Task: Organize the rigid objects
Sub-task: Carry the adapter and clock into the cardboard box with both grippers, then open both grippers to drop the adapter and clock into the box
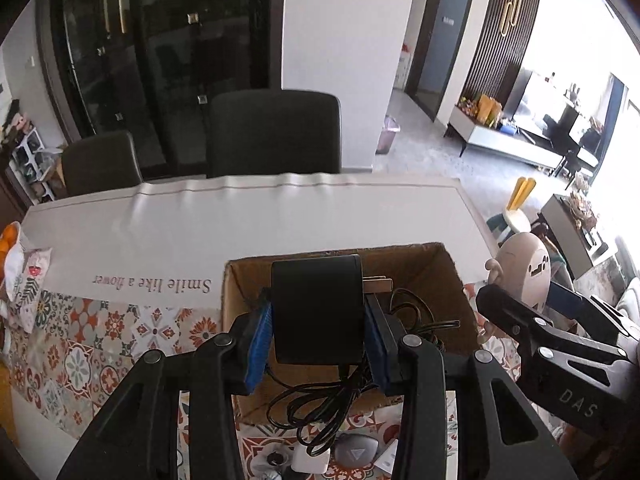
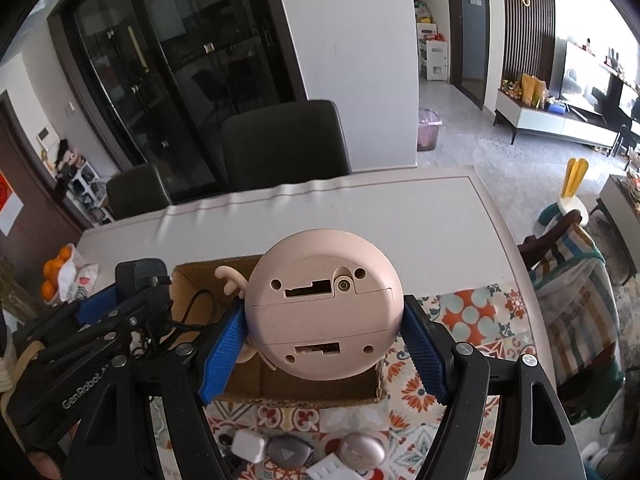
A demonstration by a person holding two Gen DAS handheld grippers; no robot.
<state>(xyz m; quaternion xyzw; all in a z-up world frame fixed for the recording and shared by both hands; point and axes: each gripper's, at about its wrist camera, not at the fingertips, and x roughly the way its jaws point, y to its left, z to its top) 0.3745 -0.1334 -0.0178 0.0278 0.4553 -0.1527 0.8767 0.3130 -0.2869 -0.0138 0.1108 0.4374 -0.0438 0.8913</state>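
Left gripper (image 1: 318,316) clamps adapter (image 1: 318,308) — right view: toy's (image 2: 322,312) underside.

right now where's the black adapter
In the left wrist view the black adapter is clamped in the left gripper, held over the open cardboard box, its cord dangling at the box's near wall.

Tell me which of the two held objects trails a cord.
The black power adapter in the left gripper: its black cord hangs into the cardboard box. The pink round toy in the right gripper has none.
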